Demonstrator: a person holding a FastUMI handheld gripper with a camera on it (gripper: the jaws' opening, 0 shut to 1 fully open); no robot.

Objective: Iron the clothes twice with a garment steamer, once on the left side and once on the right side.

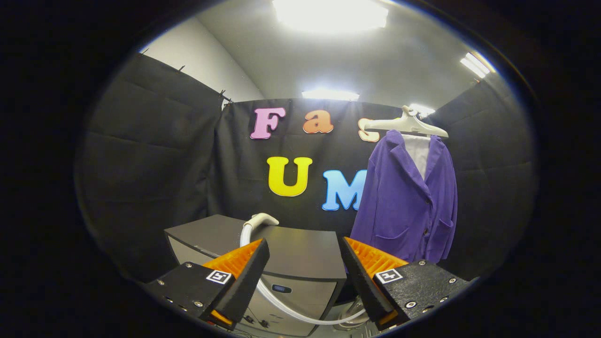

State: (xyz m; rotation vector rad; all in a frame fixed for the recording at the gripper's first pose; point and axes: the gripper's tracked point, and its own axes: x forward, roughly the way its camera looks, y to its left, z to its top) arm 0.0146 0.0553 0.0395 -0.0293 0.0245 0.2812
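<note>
A purple jacket (407, 199) with a white lining hangs on a white hanger (406, 124) against the booth wall, beyond my right finger. The white steamer head (261, 219) lies on top of a dark grey cabinet (300, 253), just beyond my left finger. Its white hose (286, 307) loops down the cabinet front and passes under the gap between the fingers. My gripper (304, 251) stands open with nothing between its fingers, some way short of the steamer head.
The cabinet's light front panel (300, 293) faces me. A round base of the steamer (353, 315) shows low beside my right finger. Black cloth walls close the booth on three sides.
</note>
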